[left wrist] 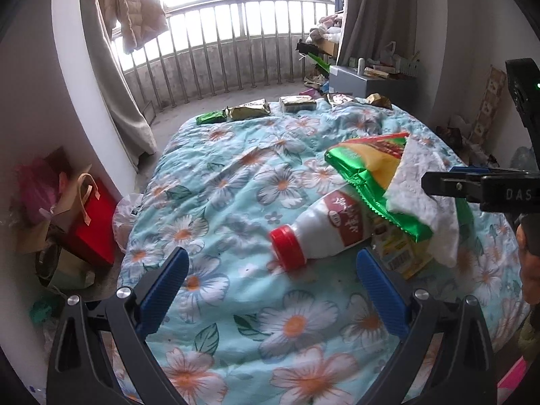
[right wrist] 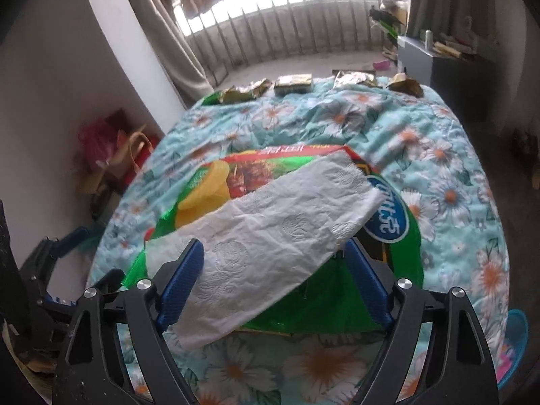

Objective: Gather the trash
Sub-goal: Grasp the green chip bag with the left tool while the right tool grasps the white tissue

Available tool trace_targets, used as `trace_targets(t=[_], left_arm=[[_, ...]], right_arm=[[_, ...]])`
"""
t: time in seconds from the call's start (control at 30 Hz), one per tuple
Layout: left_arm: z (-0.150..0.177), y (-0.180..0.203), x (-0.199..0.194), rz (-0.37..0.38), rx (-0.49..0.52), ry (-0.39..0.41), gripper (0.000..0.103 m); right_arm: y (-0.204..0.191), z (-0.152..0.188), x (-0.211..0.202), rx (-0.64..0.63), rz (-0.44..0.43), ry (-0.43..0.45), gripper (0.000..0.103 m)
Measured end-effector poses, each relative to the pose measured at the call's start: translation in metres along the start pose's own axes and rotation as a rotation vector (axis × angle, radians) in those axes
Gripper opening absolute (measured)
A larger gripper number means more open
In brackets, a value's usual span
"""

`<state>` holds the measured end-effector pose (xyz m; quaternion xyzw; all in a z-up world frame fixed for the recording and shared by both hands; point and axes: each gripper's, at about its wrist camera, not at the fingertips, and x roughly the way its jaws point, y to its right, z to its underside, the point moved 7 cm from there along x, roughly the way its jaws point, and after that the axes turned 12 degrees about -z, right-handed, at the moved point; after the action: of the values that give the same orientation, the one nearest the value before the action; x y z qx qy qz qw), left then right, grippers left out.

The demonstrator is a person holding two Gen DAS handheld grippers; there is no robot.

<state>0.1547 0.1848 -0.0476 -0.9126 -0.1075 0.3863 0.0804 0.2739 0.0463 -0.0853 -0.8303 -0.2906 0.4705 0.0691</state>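
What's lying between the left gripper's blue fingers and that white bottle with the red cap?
Nothing but bare floral quilt: in the left wrist view, the left gripper sits just short of the bottle.

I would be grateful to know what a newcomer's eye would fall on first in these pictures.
First the white embossed paper towel, draped over a shiny green crisp bag between the right gripper's blue fingers. Next the white plastic bottle with a red cap, lying on its side on the turquoise flowered quilt ahead of the open left gripper. Foil wrappers line the quilt's far edge.
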Motion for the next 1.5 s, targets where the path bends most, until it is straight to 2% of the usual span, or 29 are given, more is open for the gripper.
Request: trace_targets(t=[0.2,0.4,0.6,0.67,0.93,1.2,1.33,1.4,1.5], left_arm=[[0.001,-0.003,0.006,-0.012,-0.003,-0.008,0.097],[0.001,-0.003,0.009,-0.021,0.003,-0.013,0.097],[0.001,-0.004,0.010,-0.024,0.002,-0.014,0.097],[0.001,-0.004,0.010,-0.022,0.003,-0.013,0.097],[0.003,-0.004,0.008,-0.022,0.007,-0.011,0.097],[0.001,-0.006,0.005,-0.018,0.003,0.007,0.097],[-0.005,-0.017,0.002,0.011,-0.043,0.037,0.097],[-0.008,-0.023,0.002,0.035,-0.073,0.043,0.097],[-0.015,-0.029,0.002,0.148,-0.165,0.037,0.097]], right_arm=[[0.003,0.001,0.006,0.016,0.003,-0.012,0.072],[0.005,0.001,0.006,0.021,0.001,-0.020,0.060],[0.010,0.002,0.004,0.045,-0.017,-0.020,0.045],[0.012,0.002,0.003,0.055,-0.026,-0.015,0.037],[0.018,0.005,-0.004,0.123,-0.146,0.009,0.008],[0.018,0.008,-0.026,0.138,-0.222,0.081,0.003],[0.026,0.014,-0.040,0.188,-0.281,0.127,0.002],[0.033,0.018,-0.049,0.227,-0.304,0.157,0.002],[0.041,0.023,-0.058,0.268,-0.330,0.190,0.002]])
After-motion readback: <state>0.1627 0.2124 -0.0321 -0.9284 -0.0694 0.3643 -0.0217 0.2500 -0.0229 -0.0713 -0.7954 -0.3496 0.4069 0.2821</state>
